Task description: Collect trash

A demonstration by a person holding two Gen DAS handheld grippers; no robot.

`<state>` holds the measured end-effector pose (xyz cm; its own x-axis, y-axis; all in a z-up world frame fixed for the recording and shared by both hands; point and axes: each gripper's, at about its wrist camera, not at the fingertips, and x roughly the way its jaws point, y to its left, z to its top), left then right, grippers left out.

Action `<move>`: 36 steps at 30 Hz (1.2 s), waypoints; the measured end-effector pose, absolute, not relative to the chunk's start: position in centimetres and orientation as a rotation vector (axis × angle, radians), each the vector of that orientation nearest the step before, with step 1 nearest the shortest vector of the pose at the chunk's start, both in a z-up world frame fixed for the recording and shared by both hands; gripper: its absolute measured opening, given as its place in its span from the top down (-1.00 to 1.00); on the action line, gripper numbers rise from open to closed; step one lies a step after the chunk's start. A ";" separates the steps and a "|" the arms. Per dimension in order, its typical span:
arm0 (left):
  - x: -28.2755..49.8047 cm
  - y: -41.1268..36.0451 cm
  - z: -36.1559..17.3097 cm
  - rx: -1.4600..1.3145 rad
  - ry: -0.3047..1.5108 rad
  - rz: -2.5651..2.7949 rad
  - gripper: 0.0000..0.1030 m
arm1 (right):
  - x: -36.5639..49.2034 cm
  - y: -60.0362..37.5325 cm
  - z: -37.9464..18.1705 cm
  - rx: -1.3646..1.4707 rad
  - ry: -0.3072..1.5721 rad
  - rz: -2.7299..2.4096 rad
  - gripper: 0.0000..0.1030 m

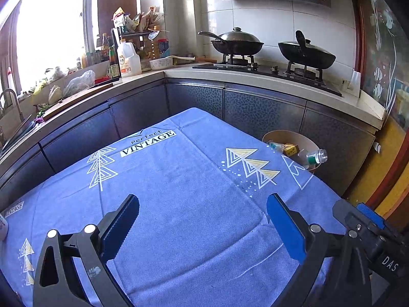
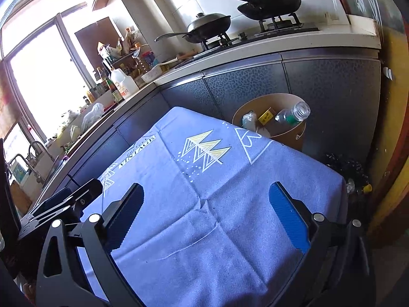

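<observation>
A round cardboard bin stands on the floor past the table's far right corner. Inside lie a clear plastic bottle with a green label, a small yellow box and crumpled wrappers. My left gripper is open and empty over the blue tablecloth. My right gripper is open and empty over the same cloth, to the right of the left one. The right gripper's body shows in the left wrist view; the left gripper shows in the right wrist view.
Dark cabinets and a counter wrap the far side, with two lidded pans on a stove, bottles, bags and a sink tap. A white object sits at the table's left edge. A dark trash bag lies on the floor at right.
</observation>
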<state>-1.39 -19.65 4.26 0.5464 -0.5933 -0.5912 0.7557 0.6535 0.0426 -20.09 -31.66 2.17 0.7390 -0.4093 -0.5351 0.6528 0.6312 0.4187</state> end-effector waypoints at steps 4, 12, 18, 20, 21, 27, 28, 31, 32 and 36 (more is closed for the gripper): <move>-1.3 -19.3 4.3 0.301 0.571 -0.802 -0.93 | -19.8 -31.5 1.9 0.638 0.422 -0.625 -0.89; -1.2 -19.1 4.0 0.322 0.563 -0.750 -0.93 | -19.5 -31.5 1.7 0.646 0.432 -0.615 -0.89; -1.0 -19.1 3.7 0.323 0.580 -0.727 -0.93 | -19.1 -31.6 1.5 0.650 0.444 -0.601 -0.89; -0.9 -19.1 3.7 0.326 0.578 -0.724 -0.93 | -19.1 -31.7 1.3 0.656 0.446 -0.599 -0.89; -0.8 -19.0 3.8 0.327 0.579 -0.724 -0.93 | -19.1 -31.8 1.3 0.660 0.447 -0.599 -0.89; -1.1 -19.3 3.6 0.356 0.568 -0.709 -0.93 | -19.0 -32.2 0.8 0.680 0.455 -0.601 -0.89; -1.1 -19.4 3.6 0.361 0.566 -0.706 -0.93 | -19.0 -32.2 0.8 0.680 0.455 -0.603 -0.89; -1.2 -19.5 3.6 0.375 0.558 -0.697 -0.93 | -19.0 -32.3 0.8 0.683 0.452 -0.599 -0.89; -1.1 -19.5 3.6 0.377 0.557 -0.693 -0.93 | -19.0 -32.4 0.8 0.683 0.451 -0.597 -0.89; -0.9 -19.6 3.6 0.379 0.558 -0.680 -0.93 | -18.9 -32.3 0.8 0.679 0.449 -0.593 -0.89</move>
